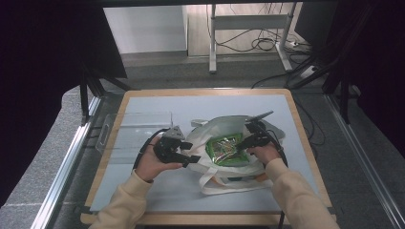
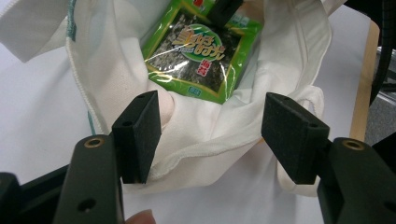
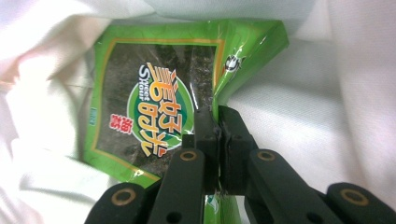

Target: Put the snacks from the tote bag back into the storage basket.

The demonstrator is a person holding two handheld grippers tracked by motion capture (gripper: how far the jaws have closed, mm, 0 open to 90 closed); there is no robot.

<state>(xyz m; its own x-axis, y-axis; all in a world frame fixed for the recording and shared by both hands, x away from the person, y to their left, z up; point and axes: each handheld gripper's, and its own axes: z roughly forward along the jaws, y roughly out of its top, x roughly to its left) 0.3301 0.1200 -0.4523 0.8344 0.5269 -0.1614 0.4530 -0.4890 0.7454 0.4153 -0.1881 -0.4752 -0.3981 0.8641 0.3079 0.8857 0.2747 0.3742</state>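
Bench: pale grey top [image 1: 157,191] with a wooden edge, grey carpet around it, a desk frame and loose cables at 12 o'clock on the floor beyond.
Left claw: the left claw [image 2: 212,135] is wide open; its jaws stand on either side of the near rim of the white cloth bag [image 2: 116,88], and the left pad [image 2: 137,135] touches the cloth. In the high view it sits at 9 o'clock of the bag, in the person's left hand [image 1: 153,164].
Right claw: the right claw [image 3: 218,140] is closed on one edge of the green snack packet [image 3: 140,107], jaws pressed together with the foil between them.
Packet place: inside the bag's open mouth, near the bench's middle, flat with its printed face up.
Packet look: glossy green wrapper, dark seaweed picture, a round green emblem with orange lettering, a small red mark.
Hard to make out: the packet's near edge is hidden behind the right claw; its small print is unreadable.
Other things: a clear plastic tray [image 1: 136,131] lies at 10 o'clock of the bag.
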